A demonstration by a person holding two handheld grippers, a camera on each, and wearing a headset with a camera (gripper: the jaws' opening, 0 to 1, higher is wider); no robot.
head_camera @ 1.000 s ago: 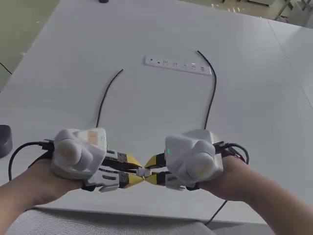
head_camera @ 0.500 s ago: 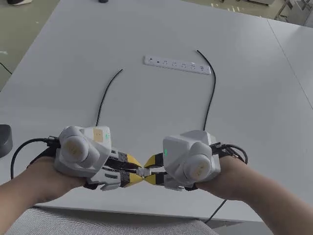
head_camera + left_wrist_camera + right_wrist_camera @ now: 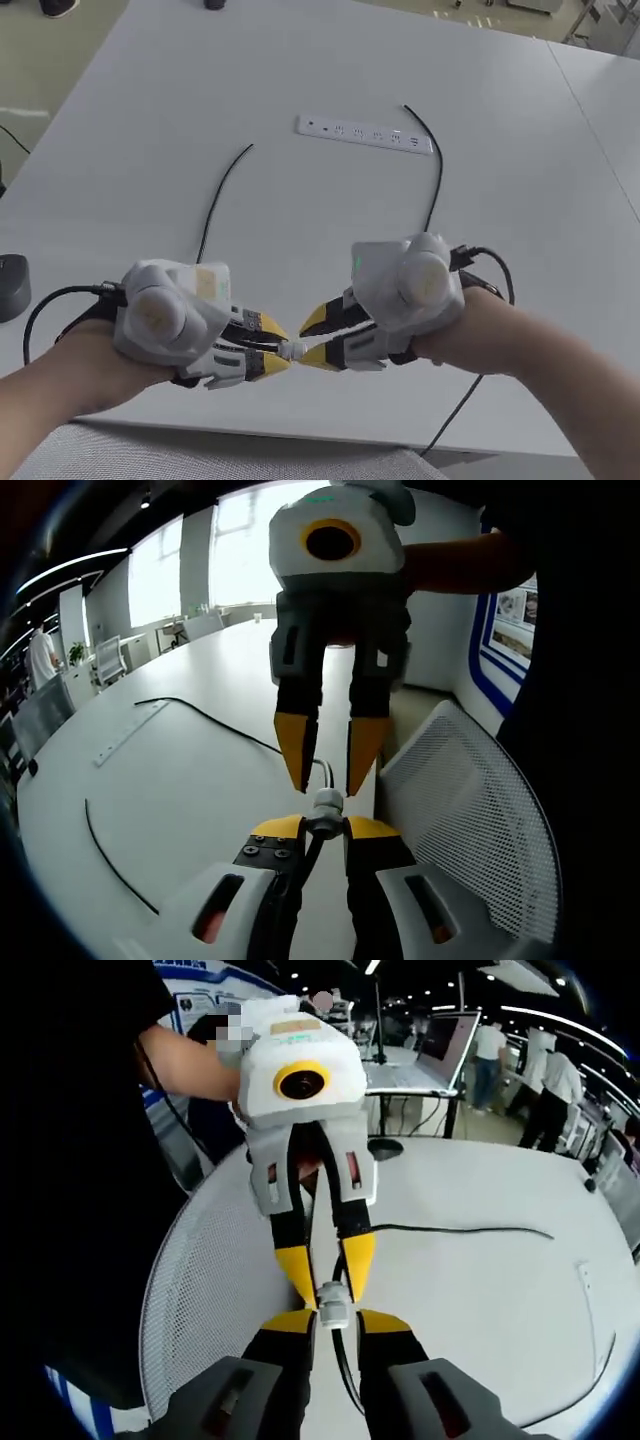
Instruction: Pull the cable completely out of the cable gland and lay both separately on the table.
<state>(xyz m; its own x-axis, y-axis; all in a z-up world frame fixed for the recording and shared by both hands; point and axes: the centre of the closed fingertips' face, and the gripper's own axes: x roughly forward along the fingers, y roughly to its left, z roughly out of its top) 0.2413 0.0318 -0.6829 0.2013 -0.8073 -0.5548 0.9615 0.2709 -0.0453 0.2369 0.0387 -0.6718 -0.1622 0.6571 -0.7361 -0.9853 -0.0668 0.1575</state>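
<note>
Right gripper [image 3: 332, 780] has rolled and lifted (its grip: cannot tell); left fingers [image 3: 278, 827] clench cable gland [image 3: 325, 805], so cable [image 3: 438, 180] not yet out.

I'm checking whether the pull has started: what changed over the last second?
The right gripper swung up and away from the person, tilting; its tips stay at the gland. Nothing was visibly let go, and the cable still runs into the gland. The left gripper stayed put, shut on the gland; the power strip and two loose wires did not move.
</note>
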